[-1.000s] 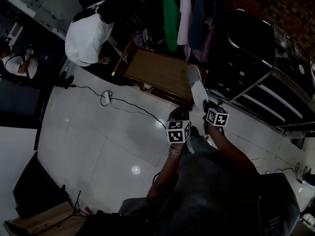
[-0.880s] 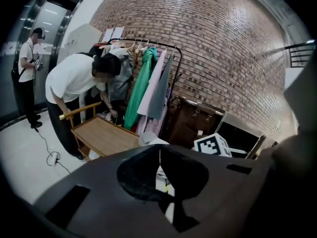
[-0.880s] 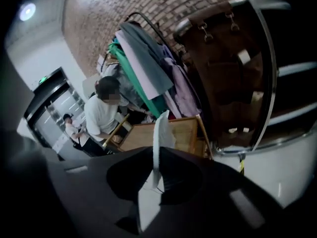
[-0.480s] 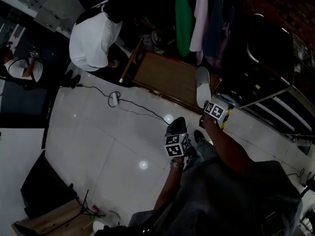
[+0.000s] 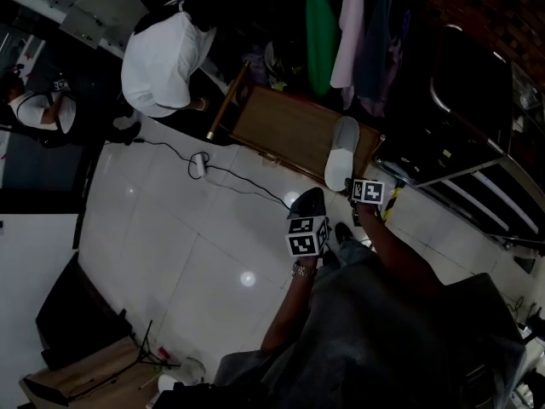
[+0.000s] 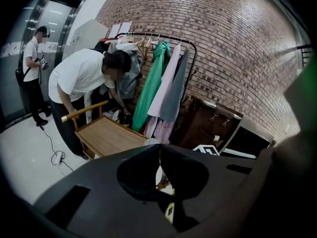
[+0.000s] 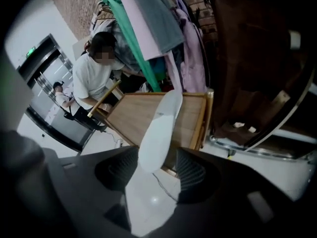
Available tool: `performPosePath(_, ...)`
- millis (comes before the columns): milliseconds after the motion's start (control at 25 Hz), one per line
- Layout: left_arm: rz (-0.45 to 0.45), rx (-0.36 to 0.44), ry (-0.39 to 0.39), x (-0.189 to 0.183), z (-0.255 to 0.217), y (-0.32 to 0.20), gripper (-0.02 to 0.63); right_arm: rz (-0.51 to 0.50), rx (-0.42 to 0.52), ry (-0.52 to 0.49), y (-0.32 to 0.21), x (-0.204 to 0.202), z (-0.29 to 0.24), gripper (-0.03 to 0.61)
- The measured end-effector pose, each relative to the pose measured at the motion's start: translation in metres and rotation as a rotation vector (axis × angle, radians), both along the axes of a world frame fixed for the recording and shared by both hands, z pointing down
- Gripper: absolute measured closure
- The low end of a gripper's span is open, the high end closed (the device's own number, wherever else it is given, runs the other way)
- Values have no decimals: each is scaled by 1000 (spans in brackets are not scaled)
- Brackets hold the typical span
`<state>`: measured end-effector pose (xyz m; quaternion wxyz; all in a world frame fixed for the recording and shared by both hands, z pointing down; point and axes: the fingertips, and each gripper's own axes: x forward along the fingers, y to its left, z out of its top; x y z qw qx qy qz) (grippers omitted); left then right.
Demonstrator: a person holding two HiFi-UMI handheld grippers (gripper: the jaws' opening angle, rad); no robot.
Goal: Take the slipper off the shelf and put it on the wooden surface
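A white slipper [image 5: 341, 153] lies along the right end of the wooden surface [image 5: 285, 130], its heel over the near edge. In the right gripper view the slipper [image 7: 158, 133] runs out between the jaws of my right gripper [image 7: 153, 170]. Those jaws are opening, and a gap shows beside the right pad. In the head view my right gripper [image 5: 358, 186] sits just behind the slipper's heel. My left gripper [image 5: 308, 204] hangs over the floor to the left, its jaws [image 6: 159, 155] together with nothing in them.
A person in a white shirt [image 5: 162, 58] bends over the wooden surface's far left. Hanging clothes [image 5: 319, 24] are behind it. The dark metal shelf [image 5: 477, 160] stands to the right. A cable with a plug [image 5: 197, 164] crosses the tiled floor. Another person [image 5: 38, 109] stands far left.
The slipper has come down from a raised tilt onto the wooden surface's right end. My right gripper has drawn back a little behind its heel. The left gripper has barely moved.
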<state>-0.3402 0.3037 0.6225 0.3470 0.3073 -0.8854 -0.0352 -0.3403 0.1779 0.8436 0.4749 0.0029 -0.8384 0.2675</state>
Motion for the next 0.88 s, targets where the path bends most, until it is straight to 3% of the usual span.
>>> performPosePath(160, 22, -48, -48, -15, -15, 0, 609, -69, 113, -86, -2, -5, -46, 532)
performPosePath(240, 48, -73, -43, -16, -14, -1, 609, -135, 153, -125, 8, -15, -64, 575)
performPosePath(480, 156, -38, -10, -24, -9, -16, 609, -217, 227, -233, 33, -43, -126, 577)
performPosePath(680, 275, -31, -30, -36, -20, -4, 609, -130, 254, -257, 54, -44, -175, 577)
performPosePath(880, 371, -22, -39, -26, -29, 13, 609, -27, 282, -238, 83, -16, -200, 577)
